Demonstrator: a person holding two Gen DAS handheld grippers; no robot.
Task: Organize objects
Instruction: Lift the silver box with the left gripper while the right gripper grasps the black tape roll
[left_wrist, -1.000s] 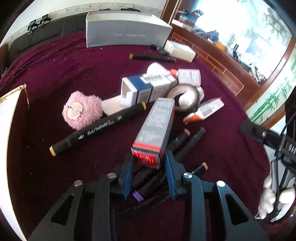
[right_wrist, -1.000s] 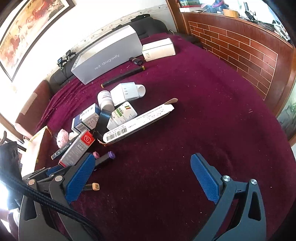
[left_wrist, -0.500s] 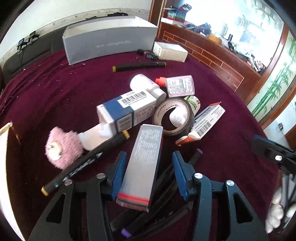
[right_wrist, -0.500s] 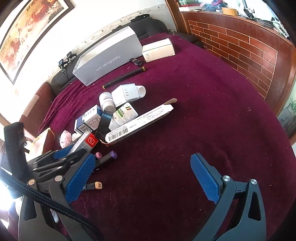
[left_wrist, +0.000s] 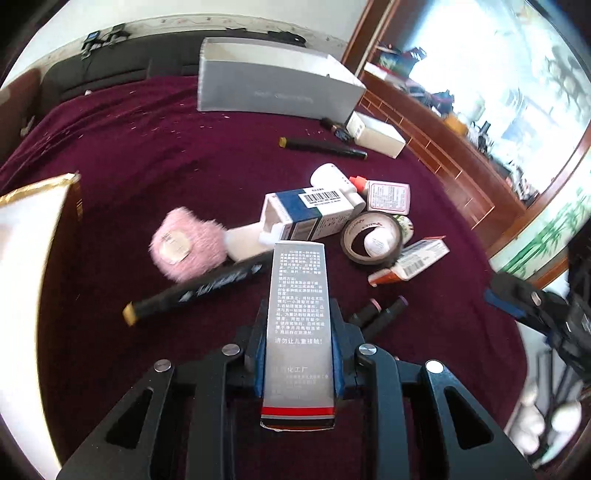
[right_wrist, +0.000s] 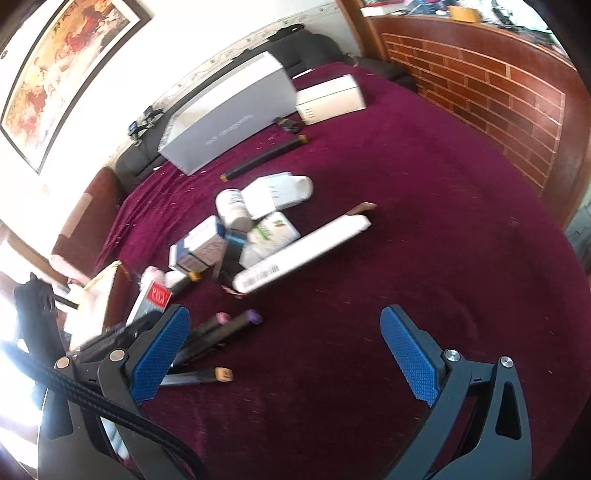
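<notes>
Clutter (left_wrist: 325, 218) on maroon cloth (right_wrist: 424, 229)

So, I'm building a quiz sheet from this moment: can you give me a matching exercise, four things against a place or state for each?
Things:
1. silver box
2. pink puff
3. tape roll
4. right tool

Places or states:
A. open, holding nothing
B. lying flat with a small white bottle inside its ring
C. clamped between the blue pads of the left tool
D. beside the black marker with the yellow end

Pairs: 1-C, 2-D, 3-B, 4-A
</notes>
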